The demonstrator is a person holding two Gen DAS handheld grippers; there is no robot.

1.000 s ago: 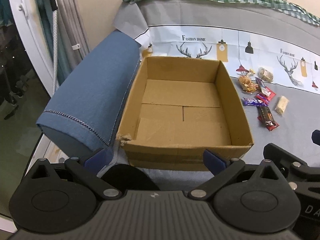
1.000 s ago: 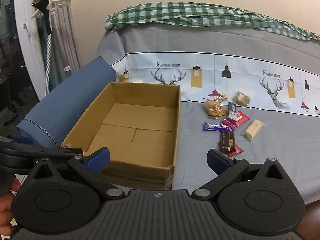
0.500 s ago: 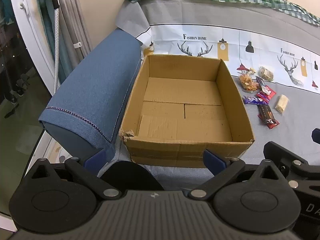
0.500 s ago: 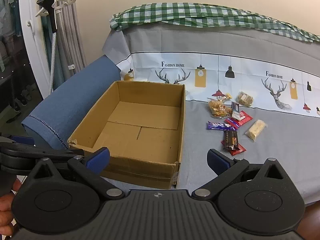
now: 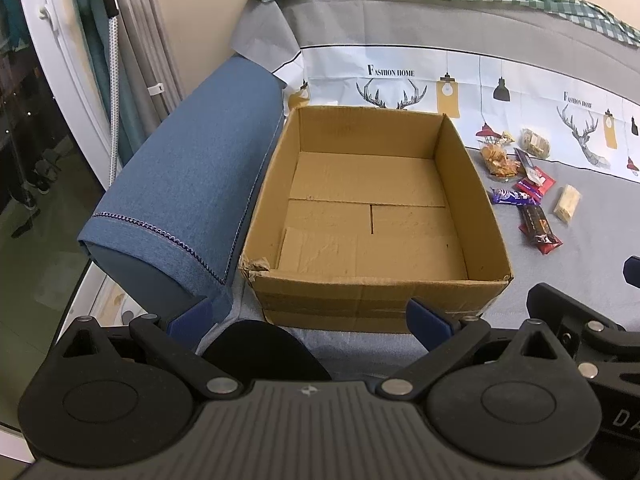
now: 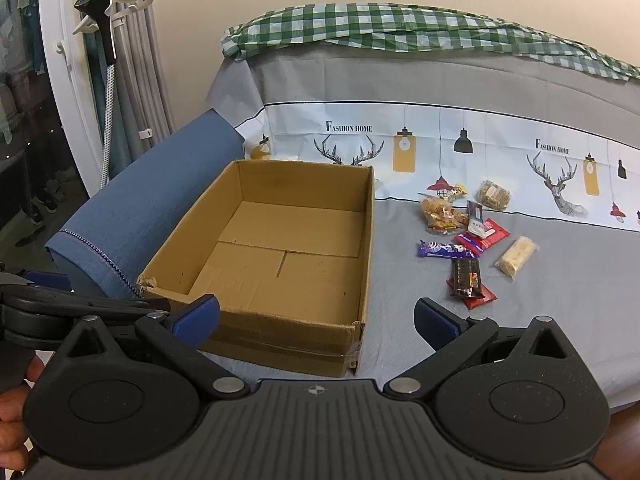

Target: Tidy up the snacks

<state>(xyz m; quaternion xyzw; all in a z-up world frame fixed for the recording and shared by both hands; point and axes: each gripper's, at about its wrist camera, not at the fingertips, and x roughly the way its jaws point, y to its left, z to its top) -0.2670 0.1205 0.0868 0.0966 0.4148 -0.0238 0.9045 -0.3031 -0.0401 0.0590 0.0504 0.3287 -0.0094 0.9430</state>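
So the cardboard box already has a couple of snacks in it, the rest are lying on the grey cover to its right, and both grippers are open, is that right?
Not quite. The cardboard box is empty: both wrist views show only its bare bottom flaps. All the snacks lie on the grey cover to its right. The left gripper and right gripper are both open.

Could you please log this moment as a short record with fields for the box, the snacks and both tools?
box: cardboard box, open top, nothing inside, beside the blue armrest
snacks: wrapped snacks loose on the grey cover, to the right of the box, none packed yet
left tool: open, holding nothing, short of the box
right tool: open, holding nothing, short of the snacks
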